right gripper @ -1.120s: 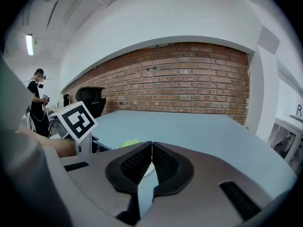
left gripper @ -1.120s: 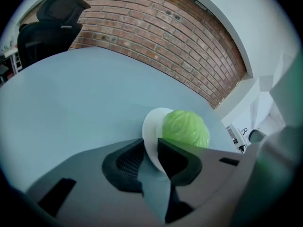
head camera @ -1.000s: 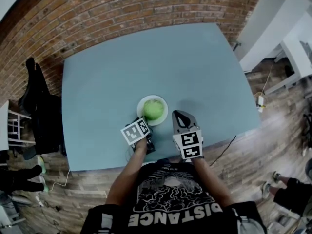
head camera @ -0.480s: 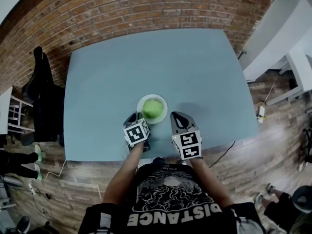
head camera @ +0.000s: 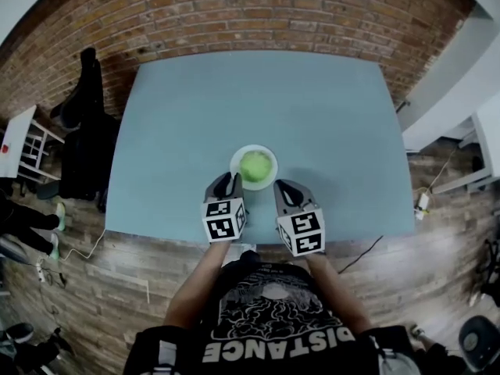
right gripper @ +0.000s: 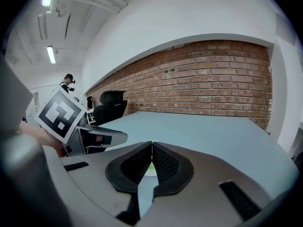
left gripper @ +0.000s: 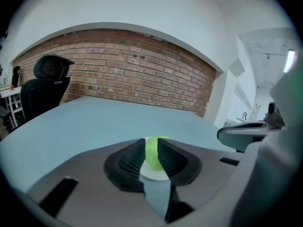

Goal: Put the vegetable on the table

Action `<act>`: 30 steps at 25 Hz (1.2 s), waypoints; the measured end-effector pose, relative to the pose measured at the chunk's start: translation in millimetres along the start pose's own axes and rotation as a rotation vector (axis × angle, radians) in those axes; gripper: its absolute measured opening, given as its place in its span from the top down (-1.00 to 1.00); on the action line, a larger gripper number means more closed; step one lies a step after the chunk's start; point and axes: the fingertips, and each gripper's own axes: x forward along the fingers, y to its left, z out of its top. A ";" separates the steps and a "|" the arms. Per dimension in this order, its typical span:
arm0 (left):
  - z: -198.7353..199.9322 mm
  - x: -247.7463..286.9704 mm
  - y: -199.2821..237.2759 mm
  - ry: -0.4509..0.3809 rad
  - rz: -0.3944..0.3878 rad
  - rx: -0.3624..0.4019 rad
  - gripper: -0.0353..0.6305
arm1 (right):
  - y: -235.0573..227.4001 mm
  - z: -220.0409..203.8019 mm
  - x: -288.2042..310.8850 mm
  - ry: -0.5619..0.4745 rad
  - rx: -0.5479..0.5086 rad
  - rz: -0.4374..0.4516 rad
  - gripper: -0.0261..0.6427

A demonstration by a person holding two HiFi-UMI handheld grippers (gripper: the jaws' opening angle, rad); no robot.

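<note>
You've yet to grasp the cabbage [head camera: 255,165] on its plate [head camera: 235,169] — left claw [head camera: 227,180] barely parted, right claw [head camera: 283,186] closed, both empty; open wider first.

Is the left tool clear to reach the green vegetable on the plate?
Probably yes: the left tool sits just short of the plate, the vegetable straight ahead with nothing between. Its jaws stand only slightly apart and would need widening.
</note>
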 end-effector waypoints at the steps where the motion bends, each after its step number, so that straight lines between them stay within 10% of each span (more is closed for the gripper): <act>1: 1.9 -4.6 -2.8 -0.011 -0.002 0.004 0.65 | 2.6 0.4 -1.1 -0.001 0.002 0.012 0.89; 30: 43.8 -96.2 -121.4 -0.221 -0.084 0.114 0.89 | 17.5 44.4 -69.9 -0.186 0.031 0.160 0.90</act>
